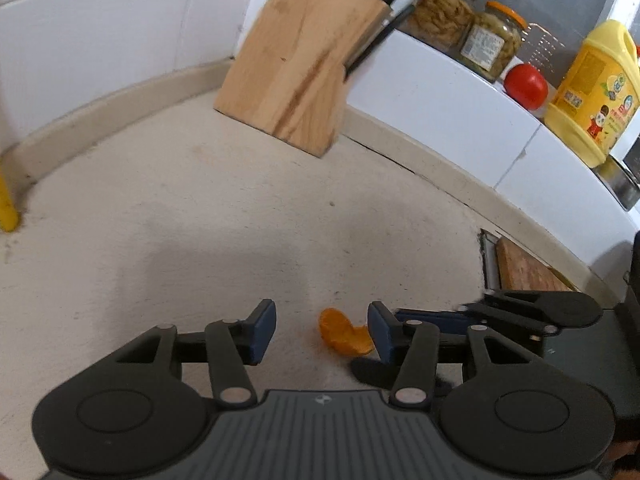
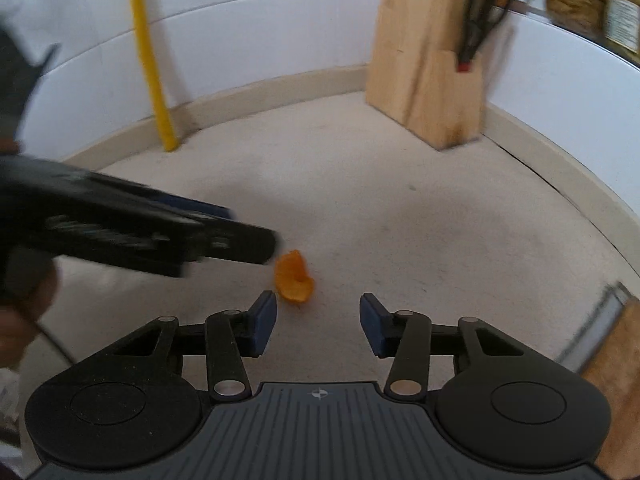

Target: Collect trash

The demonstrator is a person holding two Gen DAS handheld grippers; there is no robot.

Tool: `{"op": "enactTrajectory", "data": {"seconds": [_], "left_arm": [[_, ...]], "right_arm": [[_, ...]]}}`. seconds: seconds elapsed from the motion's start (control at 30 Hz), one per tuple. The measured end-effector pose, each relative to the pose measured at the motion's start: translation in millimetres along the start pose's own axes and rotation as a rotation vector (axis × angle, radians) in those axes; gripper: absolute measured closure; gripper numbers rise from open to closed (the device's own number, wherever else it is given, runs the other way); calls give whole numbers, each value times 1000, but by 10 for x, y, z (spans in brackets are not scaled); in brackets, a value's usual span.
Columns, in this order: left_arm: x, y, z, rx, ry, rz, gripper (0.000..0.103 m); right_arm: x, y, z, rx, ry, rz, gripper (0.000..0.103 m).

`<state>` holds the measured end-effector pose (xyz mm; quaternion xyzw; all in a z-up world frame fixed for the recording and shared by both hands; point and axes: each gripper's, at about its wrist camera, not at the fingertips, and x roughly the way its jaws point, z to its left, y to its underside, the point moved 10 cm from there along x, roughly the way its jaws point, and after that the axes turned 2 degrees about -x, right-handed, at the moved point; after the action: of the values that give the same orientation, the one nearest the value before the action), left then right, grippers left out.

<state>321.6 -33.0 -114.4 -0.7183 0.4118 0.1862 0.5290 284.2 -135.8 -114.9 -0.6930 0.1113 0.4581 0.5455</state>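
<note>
Both tongs stand with their jaws apart and nothing clamped between them; the left gripper (image 1: 322, 332) points down at the pale counter (image 1: 240, 220), and a curled piece of orange peel (image 1: 344, 334) lies on the counter between its blue pads, close against the right-hand pad, though whether it touches that pad is hard to tell; the right gripper (image 2: 318, 320) is also spread wide, and in its own view the same peel (image 2: 294, 278) lies just ahead of its left pad, outside the gap; in that view the left gripper (image 2: 256, 248) reaches in from the left as a blurred black shape, its tip right beside the peel; seen from the left wrist, the right gripper (image 1: 452, 314) comes in from the right, its near finger just behind the left gripper's right pad; further back a wooden knife block (image 1: 296, 60) stands by the white tiled wall; jars (image 1: 460, 20), a tomato (image 1: 526, 86) and a yellow bottle (image 1: 592, 92) sit on the ledge.
</note>
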Motion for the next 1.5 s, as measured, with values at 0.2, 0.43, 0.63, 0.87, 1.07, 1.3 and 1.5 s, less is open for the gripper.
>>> {"op": "enactTrajectory", "data": {"seconds": [0.2, 0.43, 0.63, 0.87, 1.07, 1.3, 1.5], "left_arm": [[148, 42, -73, 54, 12, 53, 95], [19, 81, -109, 65, 27, 31, 103], [-157, 152, -99, 52, 50, 24, 103], [-105, 213, -94, 1, 96, 84, 92], [-16, 282, -80, 12, 66, 109, 80], [-71, 387, -216, 115, 42, 95, 103], [-223, 393, -276, 128, 58, 63, 103]], "right_arm": [[185, -55, 88, -47, -40, 15, 71], [98, 35, 86, -12, -10, 25, 82], [-55, 90, 114, 20, 2, 22, 84], [-156, 141, 205, 14, 1, 25, 84], [-130, 182, 222, -12, 3, 41, 82], [-93, 250, 227, -47, 17, 61, 79], [-192, 281, 277, -30, 35, 65, 84]]}}
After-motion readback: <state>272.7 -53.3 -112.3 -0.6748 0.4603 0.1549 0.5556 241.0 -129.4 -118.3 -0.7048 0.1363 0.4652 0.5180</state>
